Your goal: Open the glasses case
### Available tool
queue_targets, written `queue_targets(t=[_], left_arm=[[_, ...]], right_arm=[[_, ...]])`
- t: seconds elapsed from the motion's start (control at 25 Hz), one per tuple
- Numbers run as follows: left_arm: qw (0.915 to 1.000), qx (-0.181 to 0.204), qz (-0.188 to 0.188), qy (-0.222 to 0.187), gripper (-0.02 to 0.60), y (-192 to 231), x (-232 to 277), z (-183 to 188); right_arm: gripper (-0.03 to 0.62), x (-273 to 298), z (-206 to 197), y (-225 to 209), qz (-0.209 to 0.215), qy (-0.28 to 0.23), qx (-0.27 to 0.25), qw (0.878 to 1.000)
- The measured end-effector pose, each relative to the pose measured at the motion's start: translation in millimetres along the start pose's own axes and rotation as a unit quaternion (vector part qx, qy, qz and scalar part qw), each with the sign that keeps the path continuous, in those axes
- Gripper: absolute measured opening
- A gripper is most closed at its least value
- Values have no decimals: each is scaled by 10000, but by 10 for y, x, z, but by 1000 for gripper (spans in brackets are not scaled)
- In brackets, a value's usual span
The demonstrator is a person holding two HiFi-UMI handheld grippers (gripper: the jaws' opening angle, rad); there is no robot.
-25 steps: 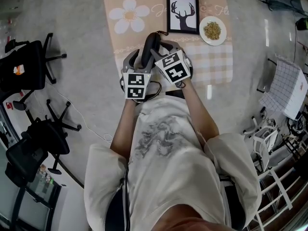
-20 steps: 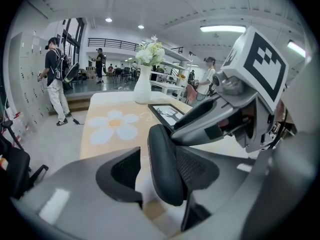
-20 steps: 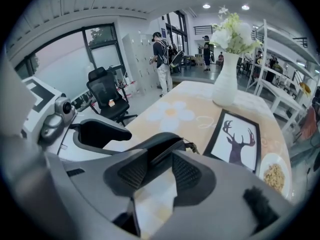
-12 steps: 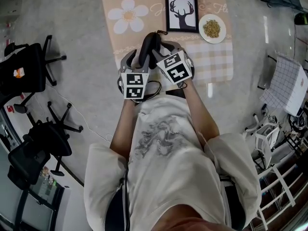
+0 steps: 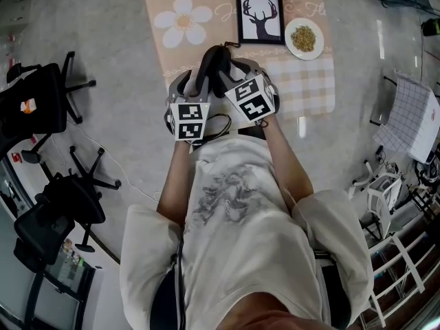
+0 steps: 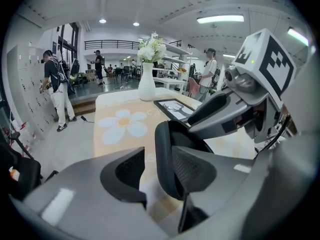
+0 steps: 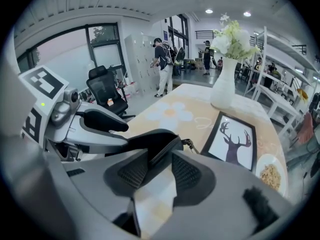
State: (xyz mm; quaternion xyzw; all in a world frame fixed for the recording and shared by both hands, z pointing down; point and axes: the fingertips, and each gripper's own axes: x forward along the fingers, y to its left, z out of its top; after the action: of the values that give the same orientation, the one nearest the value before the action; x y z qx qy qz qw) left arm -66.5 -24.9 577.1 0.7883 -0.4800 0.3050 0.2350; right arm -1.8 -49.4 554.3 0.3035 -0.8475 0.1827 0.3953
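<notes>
A black glasses case (image 5: 212,64) is held up over the beige flowered cloth (image 5: 185,19), between my two grippers. My right gripper (image 5: 223,73) is shut on one edge of the case (image 7: 150,141), which lies slanted between its ribbed pads (image 7: 186,173). My left gripper (image 5: 191,82) comes in from the left and its jaws are closing. The rounded rim of the case (image 6: 167,154) stands between them, against the right-hand pad (image 6: 192,169). Cloth shows in the gap to the other pad. In the left gripper view, the case looks slightly parted along its rim.
A framed deer picture (image 5: 260,16) and a white plate of grains (image 5: 303,38) lie on the cloth beyond the case. A white vase of flowers (image 6: 146,84) stands at the far end. Black office chairs (image 5: 41,95) stand on the floor to the left.
Both hands and the case have hardly shifted. The left gripper's fingers stand a little closer around the case's rim than before.
</notes>
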Motion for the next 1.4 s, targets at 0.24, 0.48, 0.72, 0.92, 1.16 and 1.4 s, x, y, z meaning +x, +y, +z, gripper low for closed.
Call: queue_targets(t=[0.24,0.48,0.72,0.92,1.16,1.4], left_arm=[[9999,119,75,44,175,48,-10,-10],[9998,145,97,67,176,94,-18,-19],[9998,136,128,100,178,142,9,-58],[9998,121,120,98,178,167,15,-65],[9998,83,119,103,175,178,28,-81],[9998,43,129,111,173,208,33,-96]], right_arm=[[156,-24,-20,4,-117,-8,-126,9999],[155,-43,-40,-2,-156,-53,-94,9998],[149,-26,-84,-11,-160,-63,-51,9998],[140,-24,-113,-14,-183,-94,1,9998],[129,-35,-160,-36,-221,-139,85,9996],[116,-47,-173,-36,-253,-176,96,9995]])
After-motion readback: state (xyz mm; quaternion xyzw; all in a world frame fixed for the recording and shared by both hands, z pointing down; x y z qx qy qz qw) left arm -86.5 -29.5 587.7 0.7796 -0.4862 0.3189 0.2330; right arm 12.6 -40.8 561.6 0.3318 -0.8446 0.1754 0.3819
